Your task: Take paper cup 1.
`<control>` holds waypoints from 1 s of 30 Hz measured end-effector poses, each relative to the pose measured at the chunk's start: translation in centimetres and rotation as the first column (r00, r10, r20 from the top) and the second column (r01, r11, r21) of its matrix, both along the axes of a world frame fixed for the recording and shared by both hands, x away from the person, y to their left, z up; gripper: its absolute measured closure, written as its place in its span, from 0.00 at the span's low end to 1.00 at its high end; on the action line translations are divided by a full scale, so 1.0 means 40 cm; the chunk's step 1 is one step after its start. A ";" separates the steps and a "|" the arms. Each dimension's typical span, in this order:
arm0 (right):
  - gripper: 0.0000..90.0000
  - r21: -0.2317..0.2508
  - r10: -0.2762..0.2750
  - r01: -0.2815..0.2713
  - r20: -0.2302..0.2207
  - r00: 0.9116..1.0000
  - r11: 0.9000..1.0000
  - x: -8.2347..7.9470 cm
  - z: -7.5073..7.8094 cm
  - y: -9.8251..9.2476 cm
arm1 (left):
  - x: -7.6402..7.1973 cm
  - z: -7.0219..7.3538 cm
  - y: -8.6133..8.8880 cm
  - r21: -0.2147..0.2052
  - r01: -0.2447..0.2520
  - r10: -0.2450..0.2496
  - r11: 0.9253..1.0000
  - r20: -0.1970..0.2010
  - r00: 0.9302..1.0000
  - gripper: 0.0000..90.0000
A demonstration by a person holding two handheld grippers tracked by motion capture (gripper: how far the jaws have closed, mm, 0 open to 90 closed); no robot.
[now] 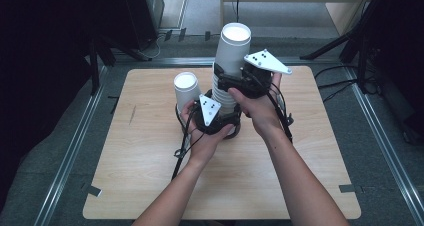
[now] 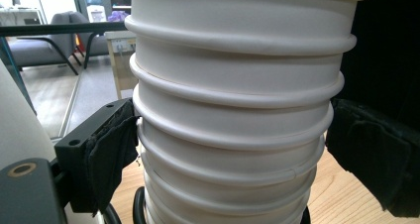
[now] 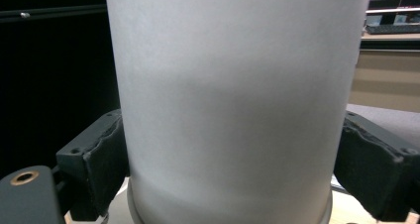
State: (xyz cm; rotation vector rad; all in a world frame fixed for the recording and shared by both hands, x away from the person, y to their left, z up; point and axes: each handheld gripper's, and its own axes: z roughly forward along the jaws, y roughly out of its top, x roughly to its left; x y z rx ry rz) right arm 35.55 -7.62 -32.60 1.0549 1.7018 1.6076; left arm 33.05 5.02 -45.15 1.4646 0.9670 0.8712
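In the high view, a tall stack of white paper cups stands upside down at the centre of the wooden table, with a single upturned cup just to its left. The left claw grips the stack low down; the right claw clamps the top cup higher up.

In the left gripper view, the stack's ribbed rims fill the centre, both black pads pressing its sides.

In the right gripper view, the top cup's smooth wall sits between the pads, which touch both its sides.
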 end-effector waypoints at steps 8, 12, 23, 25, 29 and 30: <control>0.10 0.005 -0.003 0.003 0.007 1.000 1.000 0.000 0.004 0.000 | 0.000 -0.001 0.000 -0.004 -0.002 0.002 1.000 0.000 1.000 0.07; 0.11 0.001 -0.009 0.009 0.016 1.000 1.000 0.000 0.009 0.002 | 0.000 -0.001 0.000 -0.002 -0.002 0.002 1.000 0.000 1.000 0.07; 0.11 0.024 -0.014 0.014 -0.018 1.000 1.000 0.021 0.006 0.014 | 0.000 -0.002 0.000 -0.009 0.002 -0.002 1.000 0.001 1.000 0.07; 0.11 0.029 -0.014 0.015 -0.017 1.000 0.999 0.021 0.006 0.014 | 0.000 -0.003 0.000 -0.008 0.003 -0.002 1.000 0.002 1.000 0.07; 0.11 0.039 -0.015 0.014 0.004 1.000 0.999 0.017 0.019 0.013 | -0.001 -0.004 0.000 -0.010 0.002 -0.002 1.000 0.004 1.000 0.07; 0.11 0.039 -0.015 0.014 0.004 1.000 0.999 0.017 0.019 0.013 | -0.001 -0.004 0.000 -0.010 0.002 -0.002 1.000 0.004 1.000 0.07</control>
